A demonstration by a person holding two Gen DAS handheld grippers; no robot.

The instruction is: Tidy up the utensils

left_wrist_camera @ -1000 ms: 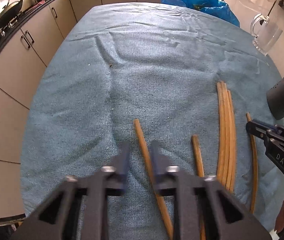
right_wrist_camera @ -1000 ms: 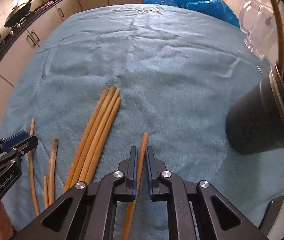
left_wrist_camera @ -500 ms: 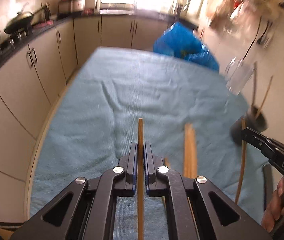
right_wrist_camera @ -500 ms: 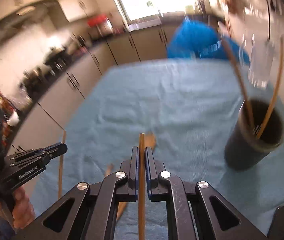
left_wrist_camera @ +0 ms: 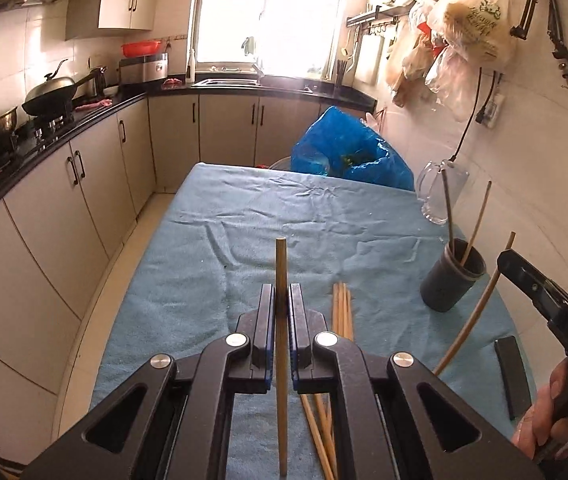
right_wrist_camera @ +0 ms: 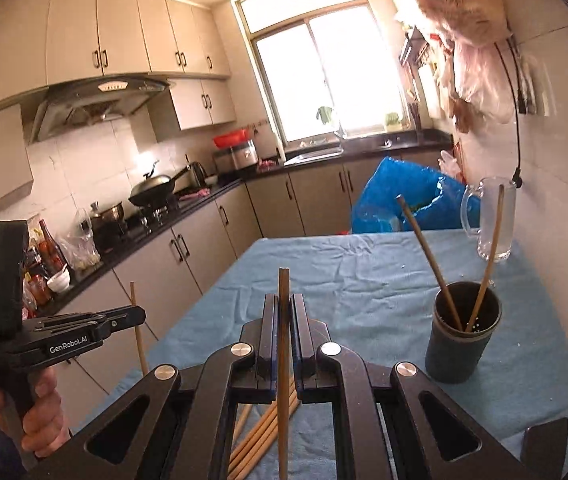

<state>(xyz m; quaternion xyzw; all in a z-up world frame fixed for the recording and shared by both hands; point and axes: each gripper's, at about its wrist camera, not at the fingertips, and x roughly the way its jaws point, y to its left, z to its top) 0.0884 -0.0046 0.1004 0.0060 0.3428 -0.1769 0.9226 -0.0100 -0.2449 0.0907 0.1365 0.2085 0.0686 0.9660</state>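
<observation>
My left gripper [left_wrist_camera: 281, 300] is shut on a wooden chopstick [left_wrist_camera: 280, 264] that sticks up past its fingertips, raised above the blue cloth. My right gripper [right_wrist_camera: 282, 312] is shut on a second chopstick [right_wrist_camera: 283, 284] the same way. A dark round holder [left_wrist_camera: 451, 282] [right_wrist_camera: 461, 340] stands on the cloth to the right with two chopsticks leaning in it. Several loose chopsticks [left_wrist_camera: 341, 308] [right_wrist_camera: 262, 436] lie on the cloth below the grippers. In the left wrist view the right gripper [left_wrist_camera: 501, 258] appears at the far right with its chopstick slanting down; in the right wrist view the left gripper [right_wrist_camera: 140, 312] shows at the left.
A blue cloth [left_wrist_camera: 323, 220] covers the table. A glass mug [left_wrist_camera: 439, 192] [right_wrist_camera: 491, 220] stands by the wall behind the holder, and a blue plastic bag [left_wrist_camera: 347, 152] sits at the far end. A flat black object [left_wrist_camera: 511, 376] lies near the right edge. Kitchen cabinets run along the left.
Both grippers have shut on a chopstick each and lifted it off the cloth. Both views have risen and tilted up, from the tabletop to the whole kitchen.
</observation>
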